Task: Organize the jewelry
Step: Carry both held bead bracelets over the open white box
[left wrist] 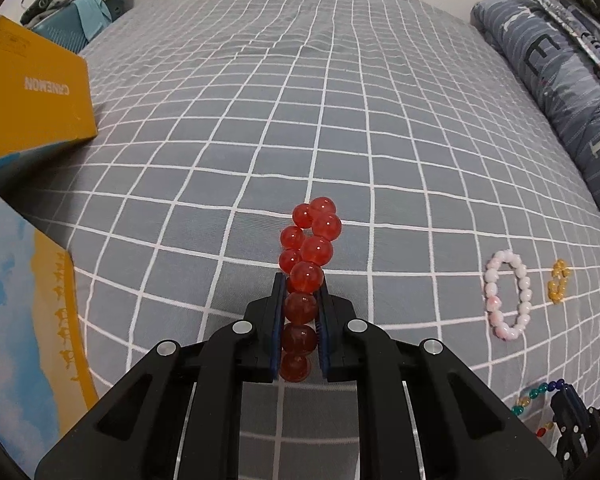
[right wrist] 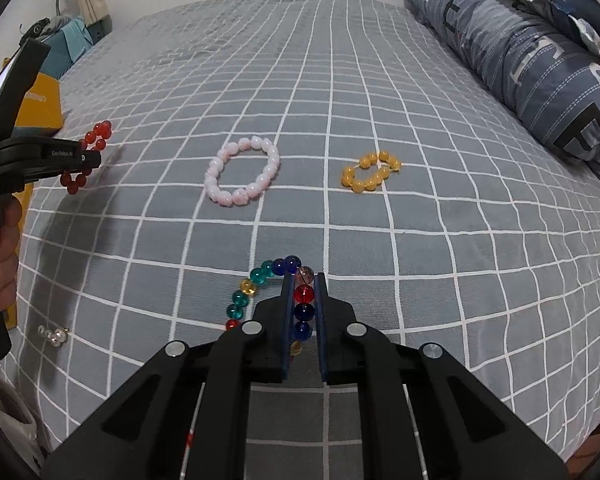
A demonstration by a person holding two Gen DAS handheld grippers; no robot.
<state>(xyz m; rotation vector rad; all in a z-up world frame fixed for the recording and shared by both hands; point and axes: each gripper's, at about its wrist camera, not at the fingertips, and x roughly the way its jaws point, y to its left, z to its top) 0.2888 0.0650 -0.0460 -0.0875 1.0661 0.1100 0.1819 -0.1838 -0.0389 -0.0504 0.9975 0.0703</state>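
1. Left wrist view: left gripper point(left wrist: 300, 300) fingers nearly closed on the red bead bracelet point(left wrist: 308, 252), centre frame, above the bed point(left wrist: 220, 120). Beads look hard, slick and light on a limp string; judged best pinched across the strand.
2. Right wrist view: right gripper point(right wrist: 303, 300) fingers narrowly parted, clamping the multicolour bracelet point(right wrist: 260, 280), lower centre. Pink bracelet point(right wrist: 242, 176) and yellow bracelet point(right wrist: 370, 170) lie mid-frame.

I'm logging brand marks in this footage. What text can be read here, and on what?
"CANEMON", upside down, on the yellow box.
"GenRobot.AI", roughly, small, on the left gripper in the right wrist view.
Large letters on the rolled quilt: partial, no whole word readable.
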